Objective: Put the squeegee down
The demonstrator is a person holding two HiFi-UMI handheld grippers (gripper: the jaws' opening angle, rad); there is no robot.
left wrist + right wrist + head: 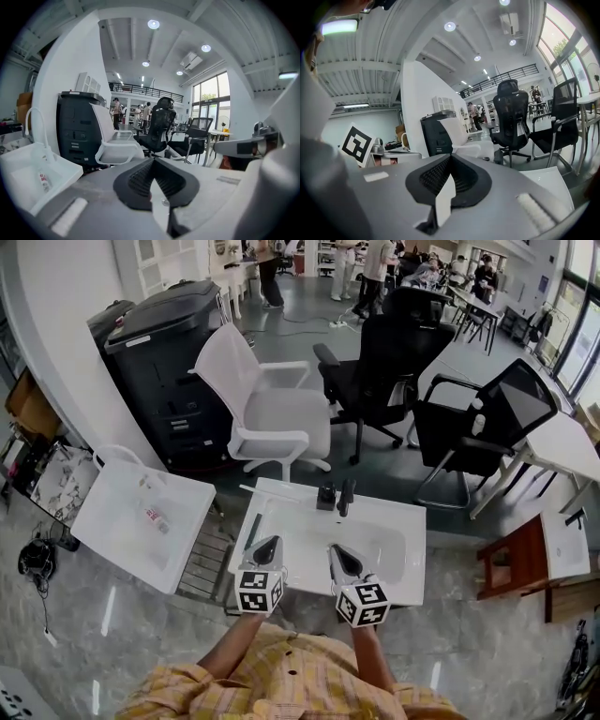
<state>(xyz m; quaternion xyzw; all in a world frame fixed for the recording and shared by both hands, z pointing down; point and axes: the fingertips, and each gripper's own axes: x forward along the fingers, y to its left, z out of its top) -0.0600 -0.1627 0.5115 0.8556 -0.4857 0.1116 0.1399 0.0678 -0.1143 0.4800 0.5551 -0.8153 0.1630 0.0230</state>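
Far L: squeegee, prob. the dark slim bar [251,529], lies on sink [394,521] rim, free of both tools. L gripper [268,546] shut, empty. R gripper [339,555] shut, empty. Put-down looks done; next, just clear away.

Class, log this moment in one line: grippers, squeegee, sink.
left gripper shut, empty | right gripper shut, empty | both above sink | squeegee on sink's left rim
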